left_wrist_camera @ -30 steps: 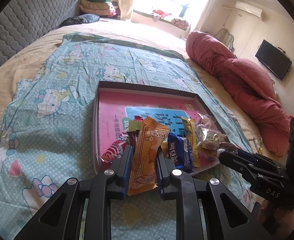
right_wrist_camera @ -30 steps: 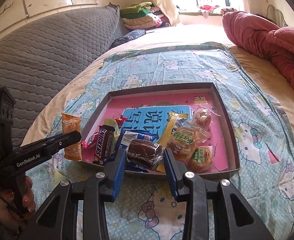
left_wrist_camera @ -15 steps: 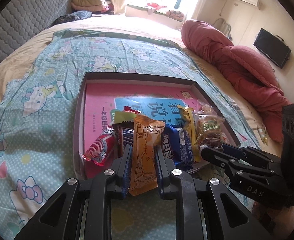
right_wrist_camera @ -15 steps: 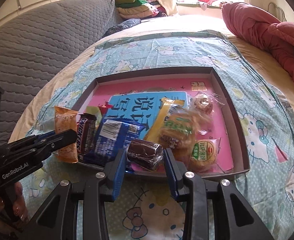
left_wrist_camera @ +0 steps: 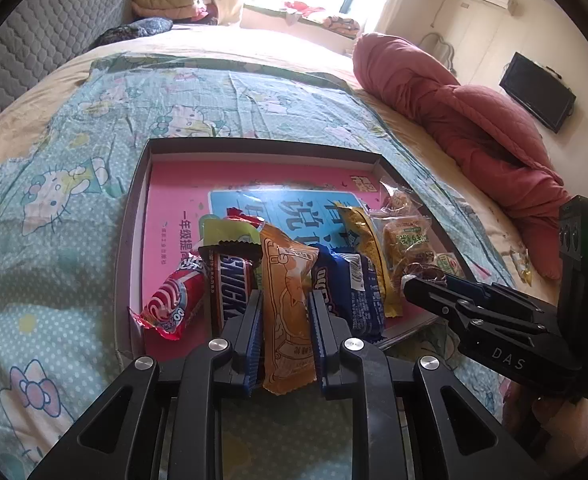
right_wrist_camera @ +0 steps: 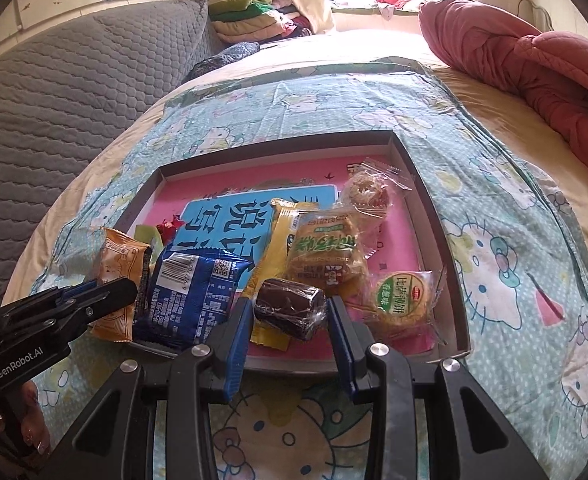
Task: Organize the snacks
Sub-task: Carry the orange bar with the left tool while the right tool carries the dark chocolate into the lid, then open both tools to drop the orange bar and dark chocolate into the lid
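left gripper (left_wrist_camera: 286, 320) clamped on orange snack pack (left_wrist_camera: 288, 300), right gripper (right_wrist_camera: 290, 316) clamped on brown cake roll (right_wrist_camera: 290, 314), both over near edge of tray (right_wrist_camera: 433, 184) on bed; placing step, next probably lower into free spots, release

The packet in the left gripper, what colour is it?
Orange packet with a line-drawn cartoon, clearest in the left wrist view, clamped by the left gripper.
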